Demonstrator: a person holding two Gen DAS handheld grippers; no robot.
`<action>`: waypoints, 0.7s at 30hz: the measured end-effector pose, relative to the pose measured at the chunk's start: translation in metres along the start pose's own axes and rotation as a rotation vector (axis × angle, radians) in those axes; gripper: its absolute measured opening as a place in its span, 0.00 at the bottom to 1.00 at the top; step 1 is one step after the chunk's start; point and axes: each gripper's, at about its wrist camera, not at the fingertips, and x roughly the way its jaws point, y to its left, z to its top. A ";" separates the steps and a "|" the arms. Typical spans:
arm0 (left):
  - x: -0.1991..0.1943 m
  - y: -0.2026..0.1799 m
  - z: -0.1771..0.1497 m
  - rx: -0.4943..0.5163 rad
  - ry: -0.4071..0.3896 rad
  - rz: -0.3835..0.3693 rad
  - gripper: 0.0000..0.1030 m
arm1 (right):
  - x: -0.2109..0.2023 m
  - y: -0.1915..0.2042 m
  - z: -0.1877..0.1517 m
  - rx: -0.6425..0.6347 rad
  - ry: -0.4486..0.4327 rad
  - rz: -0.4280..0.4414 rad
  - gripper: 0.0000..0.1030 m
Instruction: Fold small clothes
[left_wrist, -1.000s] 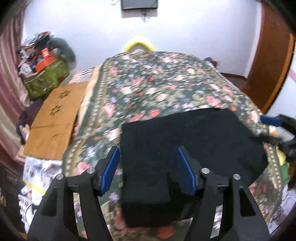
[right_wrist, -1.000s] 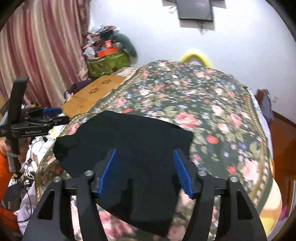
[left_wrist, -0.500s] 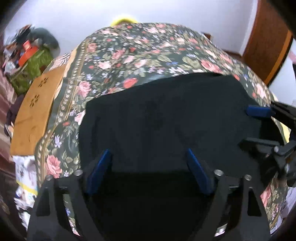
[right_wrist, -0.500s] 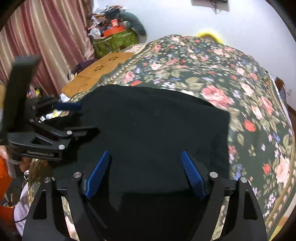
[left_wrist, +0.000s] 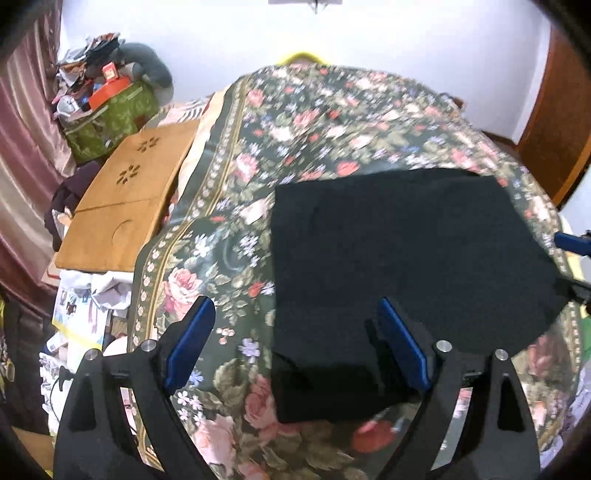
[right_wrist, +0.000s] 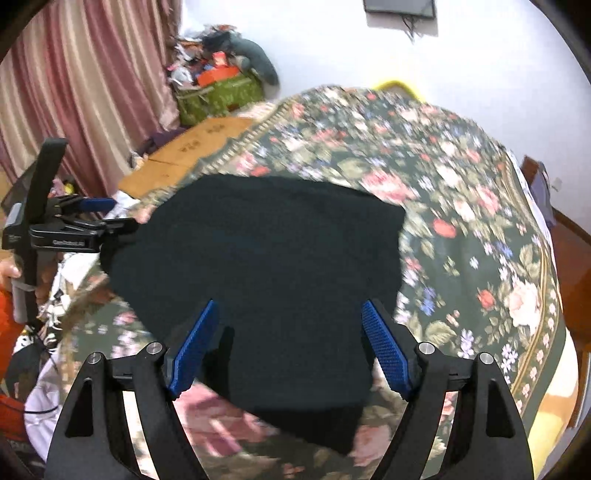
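Observation:
A black garment (left_wrist: 406, 266) lies flat on the floral bedspread (left_wrist: 332, 122), folded into a rough rectangle with a narrower part toward the near edge. It also shows in the right wrist view (right_wrist: 273, 266). My left gripper (left_wrist: 295, 339) is open and empty, held above the garment's near left edge. My right gripper (right_wrist: 291, 343) is open and empty, above the garment's near end. The left gripper also shows at the left of the right wrist view (right_wrist: 110, 214), beside the garment's corner. The right gripper's blue tip (left_wrist: 570, 242) shows at the right edge of the left wrist view.
A wooden lap table (left_wrist: 125, 199) lies left of the bed. A green box (left_wrist: 110, 118) piled with clutter stands in the corner by a striped curtain (right_wrist: 74, 92). Papers (left_wrist: 81, 306) lie on the floor. A wooden door (left_wrist: 554, 129) is at right.
Both grippers were low over the garment half a second ago and have lifted and pulled back. The left gripper has shifted left. The garment lies still.

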 end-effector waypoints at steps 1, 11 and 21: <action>-0.007 -0.007 0.000 0.010 -0.017 -0.014 0.87 | -0.001 0.006 0.001 -0.008 -0.006 0.012 0.75; -0.003 -0.049 -0.020 0.084 0.000 -0.055 0.88 | 0.031 0.020 -0.017 0.016 0.076 0.074 0.75; -0.005 -0.005 -0.034 -0.044 0.016 -0.041 0.92 | 0.003 -0.012 -0.038 0.136 0.056 0.029 0.75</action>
